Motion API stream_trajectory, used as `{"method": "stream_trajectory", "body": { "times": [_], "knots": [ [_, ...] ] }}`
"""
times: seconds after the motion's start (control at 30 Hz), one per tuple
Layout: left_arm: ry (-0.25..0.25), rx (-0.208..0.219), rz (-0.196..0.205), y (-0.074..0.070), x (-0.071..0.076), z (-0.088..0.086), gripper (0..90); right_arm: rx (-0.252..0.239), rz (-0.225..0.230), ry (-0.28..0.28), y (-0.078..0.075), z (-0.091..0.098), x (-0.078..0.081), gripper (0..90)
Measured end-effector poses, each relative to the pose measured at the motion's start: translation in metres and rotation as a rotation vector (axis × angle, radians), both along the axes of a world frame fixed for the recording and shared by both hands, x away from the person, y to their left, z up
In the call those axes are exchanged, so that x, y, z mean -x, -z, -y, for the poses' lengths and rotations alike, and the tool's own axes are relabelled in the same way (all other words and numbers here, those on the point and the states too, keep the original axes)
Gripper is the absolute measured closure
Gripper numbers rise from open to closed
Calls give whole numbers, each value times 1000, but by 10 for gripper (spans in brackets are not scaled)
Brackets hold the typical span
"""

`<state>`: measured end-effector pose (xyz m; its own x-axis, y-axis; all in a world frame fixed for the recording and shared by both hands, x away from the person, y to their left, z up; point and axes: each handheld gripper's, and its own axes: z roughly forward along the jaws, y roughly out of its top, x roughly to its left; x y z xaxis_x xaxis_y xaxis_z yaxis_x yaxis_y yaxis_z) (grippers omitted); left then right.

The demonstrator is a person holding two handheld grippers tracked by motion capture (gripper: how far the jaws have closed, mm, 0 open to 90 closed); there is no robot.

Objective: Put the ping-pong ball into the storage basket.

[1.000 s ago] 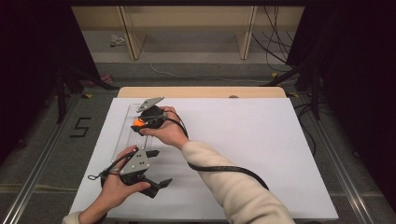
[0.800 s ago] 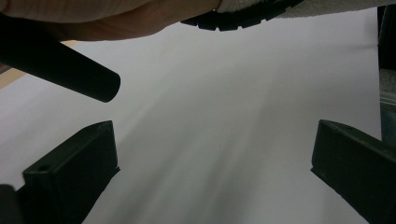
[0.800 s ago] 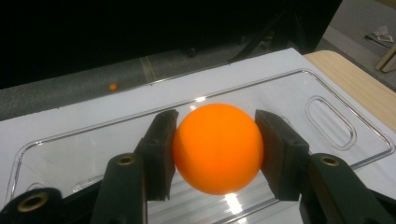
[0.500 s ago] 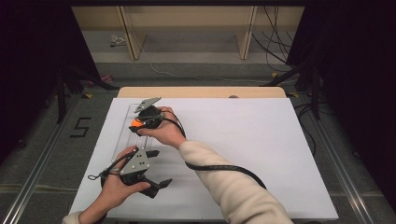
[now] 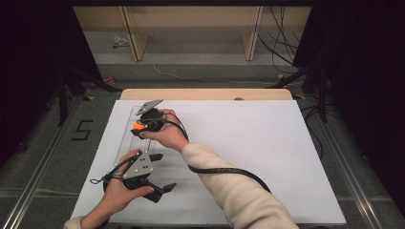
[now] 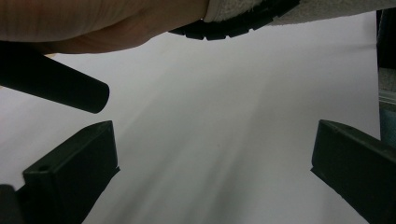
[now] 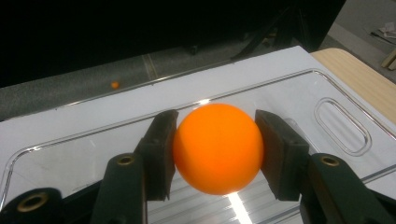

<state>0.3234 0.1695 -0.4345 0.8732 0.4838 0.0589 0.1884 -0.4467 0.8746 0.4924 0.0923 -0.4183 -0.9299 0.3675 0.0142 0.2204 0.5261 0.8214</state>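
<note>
Right gripper (image 7: 215,154) is clenching an orange ball (image 7: 217,147) over a clear tray (image 7: 336,100) at the white table's (image 5: 267,143) left side; left gripper (image 6: 215,154) is resting released.

We see our left gripper (image 6: 212,172) with its two black jaws set wide apart, nothing between them, above the white table surface (image 6: 233,116). Our other hand (image 6: 93,23) and its pale sleeve (image 6: 336,9) cross the top edge, a black ribbed cable (image 6: 233,29) at the wrist. A black rod (image 6: 51,84) pokes in from the left.
</note>
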Motion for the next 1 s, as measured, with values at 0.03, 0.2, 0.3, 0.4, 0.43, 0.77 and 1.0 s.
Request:
{"method": "stream_trajectory", "body": {
  "times": [0.03, 0.2, 0.3, 0.4, 0.43, 0.77, 1.0],
  "knots": [
    [0, 0, 0, 0, 0, 0, 0, 2, -1, 0, 0, 0, 0, 516],
    [1, 0, 0, 0, 0, 0, 0, 7, -4, 0, 2, -2, -1, 515],
    [1, 1, 1, 0, 0, 0, 0, 12, -7, -2, 3, -2, -2, 515],
    [1, 0, 0, 0, 0, 0, 0, 15, -9, -4, 4, -3, -2, 515],
    [2, 0, 1, 0, 0, 0, 0, 16, -10, -3, 5, -3, -2, 515],
    [2, 0, 0, 0, 0, 0, 0, 30, -18, -8, 9, -5, -4, 514],
    [3, 0, 0, 0, 0, 0, 0, 40, -26, -9, 13, -6, -5, 514]
  ]
}}
